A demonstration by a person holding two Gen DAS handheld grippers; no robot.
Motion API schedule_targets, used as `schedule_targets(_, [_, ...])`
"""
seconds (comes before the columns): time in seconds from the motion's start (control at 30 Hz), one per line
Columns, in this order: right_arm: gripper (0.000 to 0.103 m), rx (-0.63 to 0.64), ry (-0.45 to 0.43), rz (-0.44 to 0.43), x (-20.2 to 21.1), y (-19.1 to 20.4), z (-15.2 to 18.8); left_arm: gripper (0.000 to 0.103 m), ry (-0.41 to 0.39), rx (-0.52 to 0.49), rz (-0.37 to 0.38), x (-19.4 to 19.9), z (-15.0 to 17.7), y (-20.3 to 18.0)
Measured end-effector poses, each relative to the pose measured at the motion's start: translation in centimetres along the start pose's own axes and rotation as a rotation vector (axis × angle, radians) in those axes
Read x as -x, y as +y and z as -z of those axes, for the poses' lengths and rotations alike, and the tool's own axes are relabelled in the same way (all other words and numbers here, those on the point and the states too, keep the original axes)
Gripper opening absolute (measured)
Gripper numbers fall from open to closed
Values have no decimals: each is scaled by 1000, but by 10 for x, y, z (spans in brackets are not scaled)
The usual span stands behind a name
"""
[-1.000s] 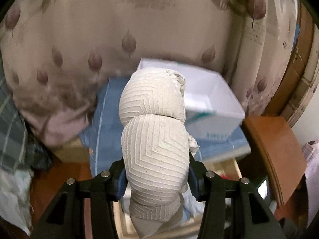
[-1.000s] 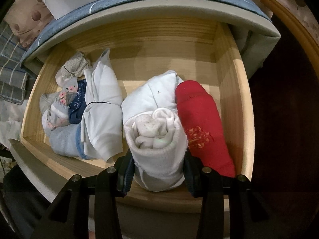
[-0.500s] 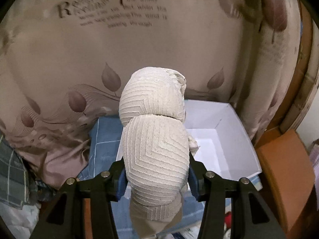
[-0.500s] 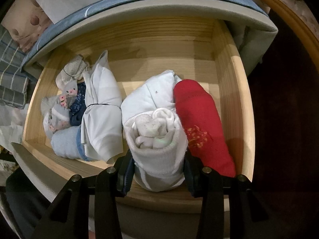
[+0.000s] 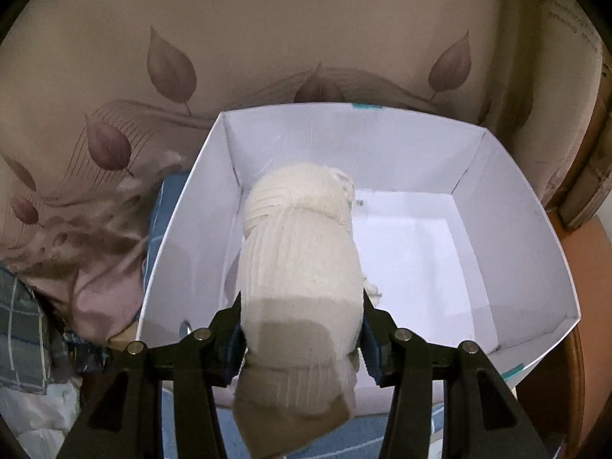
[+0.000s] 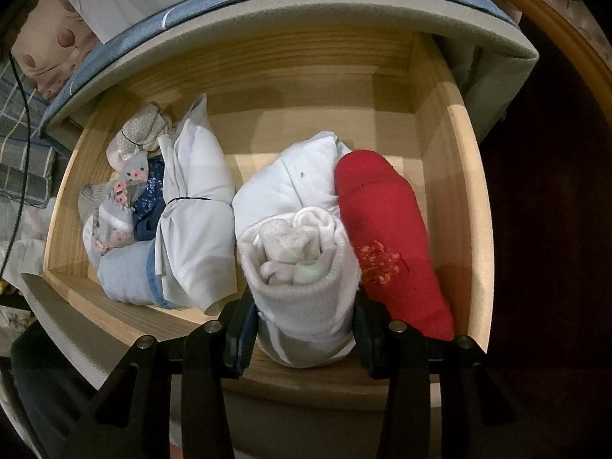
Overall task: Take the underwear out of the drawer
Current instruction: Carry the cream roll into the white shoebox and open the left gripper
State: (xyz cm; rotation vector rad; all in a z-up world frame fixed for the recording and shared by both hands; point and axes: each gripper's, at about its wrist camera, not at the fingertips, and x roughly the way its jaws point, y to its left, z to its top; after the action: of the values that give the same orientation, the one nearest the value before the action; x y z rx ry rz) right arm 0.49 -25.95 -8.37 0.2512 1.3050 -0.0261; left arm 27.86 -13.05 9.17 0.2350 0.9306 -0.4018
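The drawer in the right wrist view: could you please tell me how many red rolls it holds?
1: the red roll lies along the drawer's right wall, beside the white roll in the right gripper. Others may be hidden.

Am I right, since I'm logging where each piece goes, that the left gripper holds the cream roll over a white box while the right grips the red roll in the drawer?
Not the red roll: the right wrist view shows the right gripper closed on the white roll beside it. The rest stands.

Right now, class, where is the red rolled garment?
In the right wrist view, the red rolled garment lies inside the wooden drawer, against its right wall, beside the white roll.
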Motion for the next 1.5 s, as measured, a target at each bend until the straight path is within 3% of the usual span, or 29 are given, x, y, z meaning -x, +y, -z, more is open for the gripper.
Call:
schedule_targets(0.63, [40, -2, -1, -1, -1, 0, 1, 50, 64, 95, -15, 18, 38, 7])
schedule_targets(1.2, [40, -1, -4, -3, -1, 0, 1, 57, 84, 80, -70, 10, 31, 3])
schedule_targets(1.5, [40, 1, -4, -1, -2, -1, 0, 58, 42, 90, -32, 33, 24, 8])
